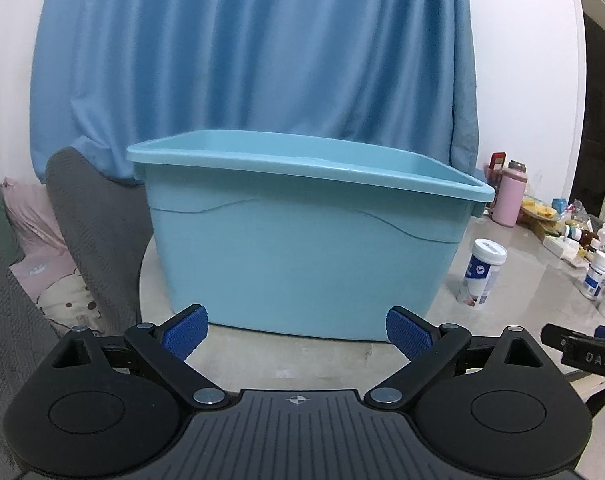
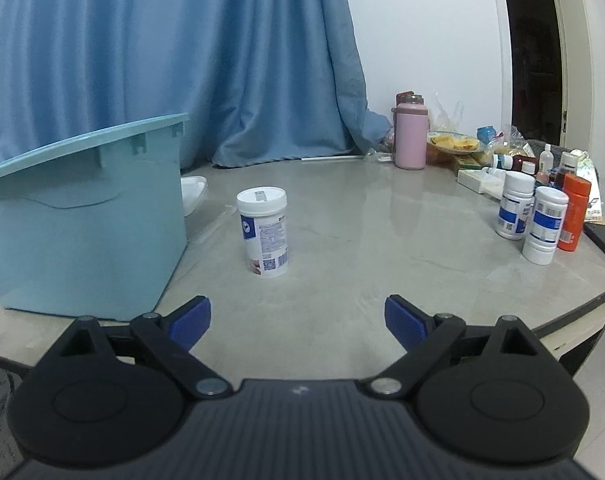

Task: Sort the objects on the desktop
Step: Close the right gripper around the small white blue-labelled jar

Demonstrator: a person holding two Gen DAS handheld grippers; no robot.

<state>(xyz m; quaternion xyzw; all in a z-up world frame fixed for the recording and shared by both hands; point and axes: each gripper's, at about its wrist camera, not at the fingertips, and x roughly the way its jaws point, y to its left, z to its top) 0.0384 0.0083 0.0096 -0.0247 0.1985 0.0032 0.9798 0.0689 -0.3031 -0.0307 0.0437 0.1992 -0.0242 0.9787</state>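
White-capped bottle (image 2: 263,232) is seen upright, centre-left, ahead of the right gripper (image 2: 298,322); both it and the left gripper (image 1: 296,332) are spread wide, empty

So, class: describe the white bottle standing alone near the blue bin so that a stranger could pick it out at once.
Start at the big light-blue plastic bin on the grey table. Just to its right, in the right wrist view, stands a single white bottle with a white lid and a blue-printed label. Unlike the other bottles clustered at the table's right edge, it stands alone in the open middle.
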